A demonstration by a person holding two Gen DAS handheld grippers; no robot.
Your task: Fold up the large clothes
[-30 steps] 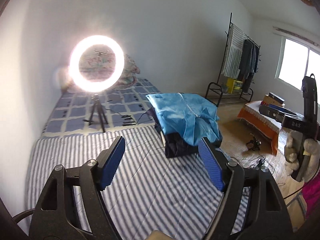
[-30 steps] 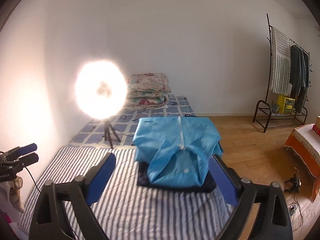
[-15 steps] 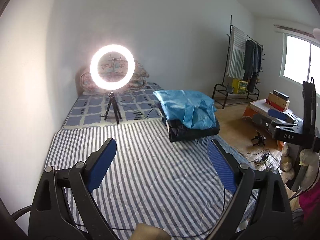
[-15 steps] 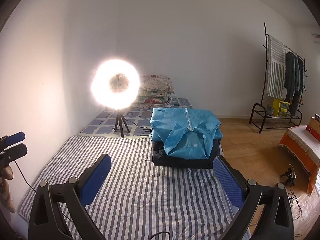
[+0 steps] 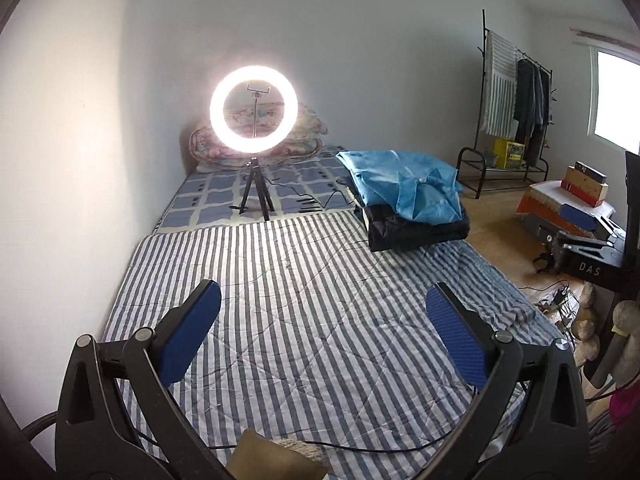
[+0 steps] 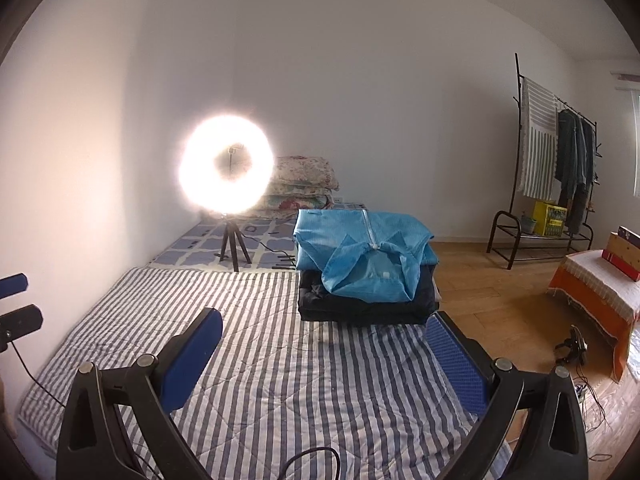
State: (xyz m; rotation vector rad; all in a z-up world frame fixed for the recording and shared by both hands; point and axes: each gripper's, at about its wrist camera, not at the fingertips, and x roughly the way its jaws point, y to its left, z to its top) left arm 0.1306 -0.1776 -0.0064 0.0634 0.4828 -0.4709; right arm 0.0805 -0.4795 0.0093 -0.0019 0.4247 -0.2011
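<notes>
My left gripper (image 5: 322, 322) and right gripper (image 6: 323, 346) hover over the striped bed (image 5: 320, 280), fingers spread apart, empty. A folded blue garment (image 6: 366, 250) tops a dark folded pile (image 6: 364, 306) at the bed's right edge.

I see a quilted cloth bedspread (image 5: 320, 320), matt. The blue garment (image 6: 360, 256) looks thin with a slight sheen, on dark folded cloth (image 6: 360, 304). My fingers (image 5: 192, 336) carry ribbed blue pads on black plastic. Floor (image 6: 500, 300) is wood.

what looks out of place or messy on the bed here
The folded blue garment sits skewed on the dark pile, one flap drooping over its front. A lit ring light stands on the bedding.
</notes>
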